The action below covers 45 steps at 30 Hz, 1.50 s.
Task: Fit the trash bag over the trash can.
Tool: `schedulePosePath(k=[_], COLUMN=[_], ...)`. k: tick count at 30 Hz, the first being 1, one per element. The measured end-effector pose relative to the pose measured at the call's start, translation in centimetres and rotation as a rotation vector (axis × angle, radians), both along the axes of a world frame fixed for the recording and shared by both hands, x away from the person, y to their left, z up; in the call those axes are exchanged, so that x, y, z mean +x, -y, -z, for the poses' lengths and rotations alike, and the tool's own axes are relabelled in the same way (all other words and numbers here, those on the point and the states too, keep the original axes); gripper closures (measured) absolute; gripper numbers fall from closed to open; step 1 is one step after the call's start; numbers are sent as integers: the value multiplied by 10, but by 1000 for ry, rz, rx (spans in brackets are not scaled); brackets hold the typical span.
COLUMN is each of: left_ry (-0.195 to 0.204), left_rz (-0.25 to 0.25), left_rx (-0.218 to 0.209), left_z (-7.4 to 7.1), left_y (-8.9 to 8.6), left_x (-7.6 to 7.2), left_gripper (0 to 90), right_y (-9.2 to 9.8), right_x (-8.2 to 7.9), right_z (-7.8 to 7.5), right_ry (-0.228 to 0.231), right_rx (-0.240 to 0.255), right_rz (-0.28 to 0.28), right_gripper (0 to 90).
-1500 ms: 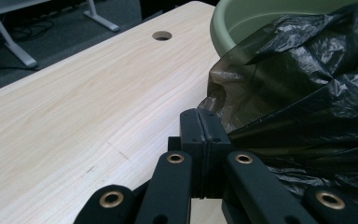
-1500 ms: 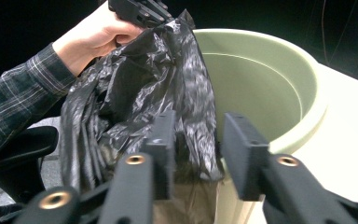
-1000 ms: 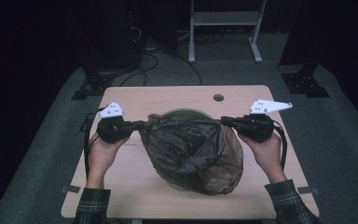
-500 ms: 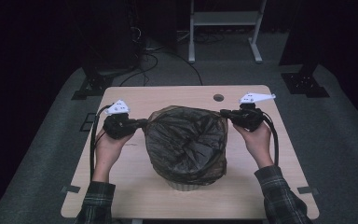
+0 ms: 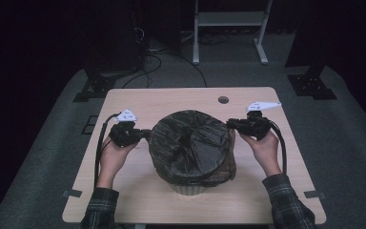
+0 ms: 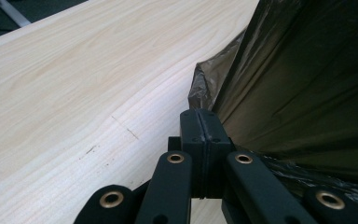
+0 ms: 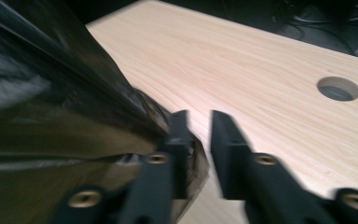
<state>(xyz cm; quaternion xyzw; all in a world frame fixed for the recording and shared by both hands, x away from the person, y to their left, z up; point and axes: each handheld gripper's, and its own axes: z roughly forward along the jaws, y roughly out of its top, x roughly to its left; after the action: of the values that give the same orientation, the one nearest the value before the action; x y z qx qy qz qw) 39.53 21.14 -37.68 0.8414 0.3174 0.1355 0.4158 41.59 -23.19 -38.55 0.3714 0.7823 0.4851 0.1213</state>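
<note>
Thin glossy dark plastic bag (image 5: 190, 140) crinkling beside the left hand-held gripper (image 6: 199, 126), matt black plastic jaws with brass-looking rivets, smooth pale wood-grain desk (image 5: 171, 100) lying beneath

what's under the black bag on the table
A pale bin shows below the black bag, which drapes over its rim. The bin's inside and upper walls are covered, so hidden.

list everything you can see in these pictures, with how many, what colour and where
Bin bag: one, dark brown-black, pulled over a bin mid-table.
Bin: one, pale grey, under the bag.
Table: one, light wood, with a round hole at the far edge.
Stand: one, white, on the floor behind.
Left hand-held gripper: black, shut on the bag's edge.
Right hand-held gripper: black, jaws just opened, bag edge beside one jaw.
Hands: two, checked sleeves.
</note>
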Motion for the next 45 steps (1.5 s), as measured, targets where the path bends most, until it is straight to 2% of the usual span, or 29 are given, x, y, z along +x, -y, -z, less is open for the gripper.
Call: schedulePosePath(k=[1,3,6,9,13,17,19,21,23,25,26,28,29,30,32,36,45], left_ry=[-1,-2,6,8,10,12,13,15,14,14,14,13,12,12,9,-4,-47], left_rz=[-1,-5,-9,-6,-4,-2,-3,0,5,8,10,13,14,14,16,18,18], left_rx=[2,5,4,10,17,20,18,17,15,10,8,12,12,14,15,36,66], left_z=[0,-1,-4,-6,-7,-8,-8,-9,-9,-10,-10,-10,-10,-10,-10,-8,8], left_y=[-1,-2,-5,-5,-5,-6,-6,-7,-7,-7,-7,-6,-6,-5,-4,-1,5], left_x=[0,-1,-4,-7,-11,-13,-15,-16,-17,-18,-18,-18,-18,-17,-17,-16,-11], left_gripper=[899,899,899,899,899,899,899,899,899,899,899,899,899,899,899,900,900], right_y=[4,9,17,22,17,6,1,-5,-10,-13,-13,-13,-12,-12,-11,-10,-9], right_x=[-6,-16,-46,-76,-108,-121,-121,-120,-120,-122,-123,-124,-124,-124,-126,-125,-124], right_z=[-6,-15,-31,-36,-36,-32,-29,-26,-24,-23,-23,-24,-24,-24,-25,-23,-2], right_ry=[4,27,71,103,109,104,87,75,76,90,97,111,112,113,126,120,76], right_rx=[23,32,38,53,90,123,131,115,100,84,77,60,65,63,42,13,-54], right_rz=[-6,-30,-101,-175,-278,-337,-354,-362,-370,-387,-387,-386,-391,-391,-389,-389,-371], right_gripper=[692,650,546,431,391,350,334,330,356,559,602,784,815,885,900,900,900])
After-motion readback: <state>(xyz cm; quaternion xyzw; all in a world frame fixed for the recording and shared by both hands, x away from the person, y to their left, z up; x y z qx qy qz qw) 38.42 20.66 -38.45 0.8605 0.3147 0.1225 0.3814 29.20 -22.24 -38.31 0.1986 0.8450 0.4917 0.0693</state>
